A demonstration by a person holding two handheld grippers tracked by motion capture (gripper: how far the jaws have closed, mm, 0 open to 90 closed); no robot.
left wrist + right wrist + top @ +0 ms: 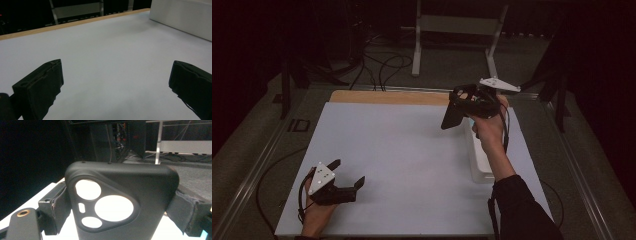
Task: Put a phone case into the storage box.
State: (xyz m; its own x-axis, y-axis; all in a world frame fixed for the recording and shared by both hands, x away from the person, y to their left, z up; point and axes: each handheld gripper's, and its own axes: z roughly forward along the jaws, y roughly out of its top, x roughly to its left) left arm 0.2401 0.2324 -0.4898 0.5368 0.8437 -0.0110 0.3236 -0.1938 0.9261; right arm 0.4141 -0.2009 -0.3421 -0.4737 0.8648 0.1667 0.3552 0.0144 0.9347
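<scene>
- High view: The right tongs (460, 107) are lifted up over the far right part of the white worktop (412, 150). The right hand (488, 122) holds them high, and the forearm in a dark sleeve (522, 210) comes up from the bottom edge. The tongs hold a black phone case (451, 116) that hangs down and leans a bit. Just below the hand lies a long white tray (479, 160) near the right edge of the worktop.
- High view: The left tongs (347, 174) rest low at the near left corner of the worktop. The left hand (314, 207) lies behind them. Their jaws are spread wide with nothing between them, and they point toward the middle of the worktop.
- Left gripper view: The two black jaws stand far apart over the bare white worktop (107, 62). The white tray (182, 17) sits far off at the top right.
- Right gripper view: The phone case (125, 202) stands upright between the two jaws, which squeeze it from both sides. It has three round holes and one small slot, and white shows through them. The case is up in the air above the worktop (55, 190).
</scene>
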